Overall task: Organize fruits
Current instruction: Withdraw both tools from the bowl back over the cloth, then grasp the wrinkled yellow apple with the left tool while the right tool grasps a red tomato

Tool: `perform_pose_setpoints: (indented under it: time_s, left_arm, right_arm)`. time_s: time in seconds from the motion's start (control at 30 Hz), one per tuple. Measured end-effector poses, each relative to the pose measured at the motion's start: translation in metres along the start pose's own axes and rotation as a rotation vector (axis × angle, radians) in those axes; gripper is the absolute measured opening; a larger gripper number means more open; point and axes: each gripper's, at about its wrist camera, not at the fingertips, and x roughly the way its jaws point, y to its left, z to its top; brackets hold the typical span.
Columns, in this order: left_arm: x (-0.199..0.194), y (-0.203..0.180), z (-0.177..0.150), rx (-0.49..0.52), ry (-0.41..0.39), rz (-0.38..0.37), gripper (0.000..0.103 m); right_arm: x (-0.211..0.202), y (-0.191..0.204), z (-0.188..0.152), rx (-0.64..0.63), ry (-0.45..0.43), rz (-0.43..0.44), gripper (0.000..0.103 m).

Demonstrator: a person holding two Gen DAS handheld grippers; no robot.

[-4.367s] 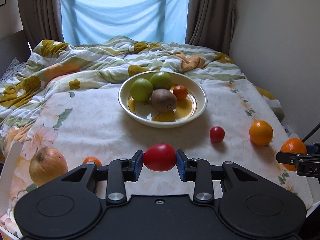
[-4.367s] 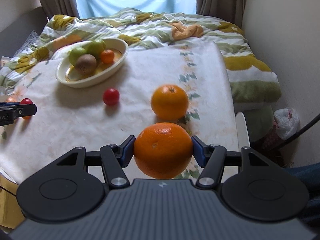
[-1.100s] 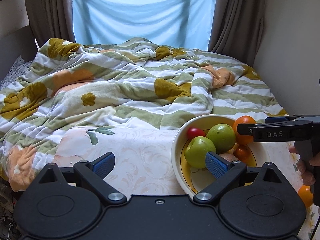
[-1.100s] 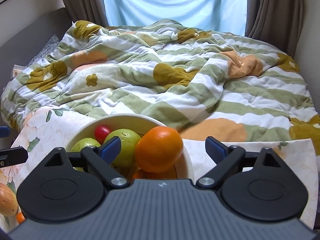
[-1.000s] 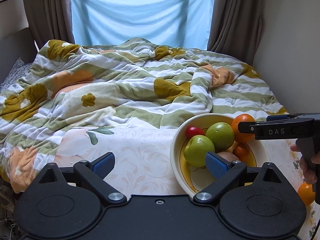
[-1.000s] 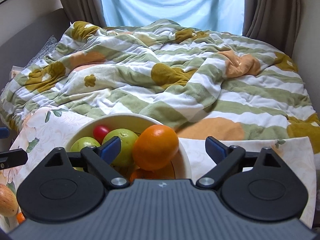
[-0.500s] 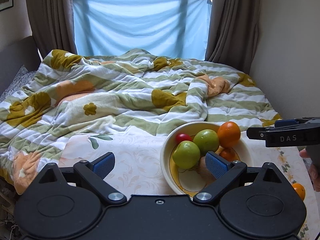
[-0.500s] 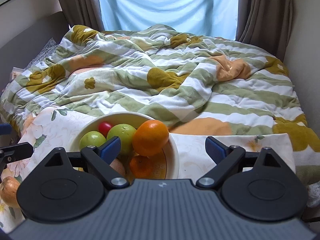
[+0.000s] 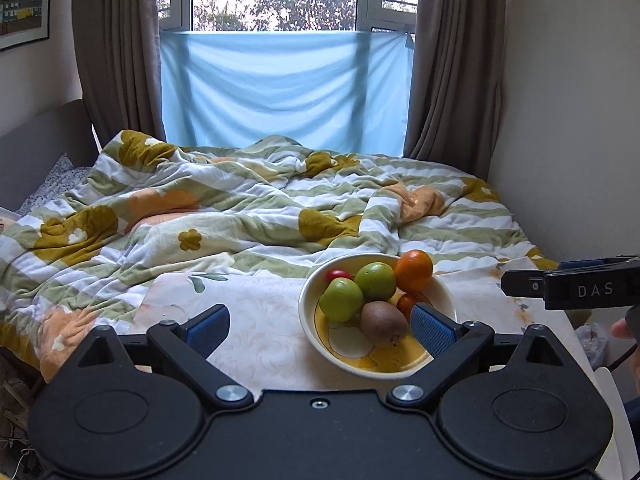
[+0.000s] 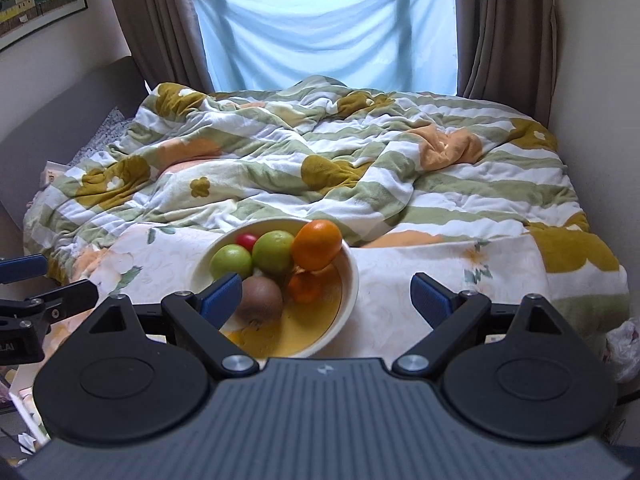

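- Left gripper (image 9: 320,326) and right gripper (image 10: 326,294): both released, empty, above the desk (image 9: 256,344).
- Bowl (image 9: 310,320) at 1 o'clock of left view holds orange (image 9: 414,270), apples, kiwi (image 9: 382,322).
- Judgement: fetch remaining fruit; lower gently, avoid knocking the perched orange.

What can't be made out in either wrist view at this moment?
- Table front: hidden by both gripper bodies, so any fruit left there is unseen.
- Small orange fruit in the bowl: partly hidden by the left gripper's finger.
- Right gripper: cut off by the left view's edge.
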Motion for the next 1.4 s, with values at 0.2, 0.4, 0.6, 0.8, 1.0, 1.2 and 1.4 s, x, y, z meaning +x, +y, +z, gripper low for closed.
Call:
perform_pose_setpoints:
  time_s: [0.2, 0.4, 0.6, 0.8, 1.0, 1.2, 1.4]
  left_arm:
    - [-0.036, -0.009, -0.017, 0.002, -0.040, 0.041, 0.099]
    - [-0.051, 0.002, -0.038, -0.006, -0.020, 0.098, 0.101]
    - [-0.040, 0.030, -0.060, -0.036, 0.043, 0.166, 0.101]
    - [-0.013, 0.065, -0.085, -0.085, 0.112, 0.227, 0.101]
    - [0.018, 0.094, -0.102, -0.162, 0.163, 0.251, 0.101]
    - [0.047, 0.113, -0.109, -0.242, 0.212, 0.200, 0.100]
    - [0.060, 0.122, -0.109, -0.279, 0.217, 0.166, 0.097]
  right_arm:
    - [-0.035, 0.007, -0.020, -0.014, -0.023, 0.001, 0.103]
    - [-0.058, 0.013, -0.036, -0.030, -0.025, 0.011, 0.103]
    - [-0.055, 0.017, -0.059, -0.053, 0.004, -0.004, 0.103]
    - [-0.032, 0.023, -0.090, -0.088, 0.061, -0.048, 0.103]
    - [-0.003, 0.031, -0.116, -0.131, 0.097, -0.094, 0.103]
    - [0.024, 0.037, -0.129, -0.137, 0.107, -0.125, 0.103]
    - [0.042, 0.040, -0.136, -0.116, 0.143, -0.137, 0.103]
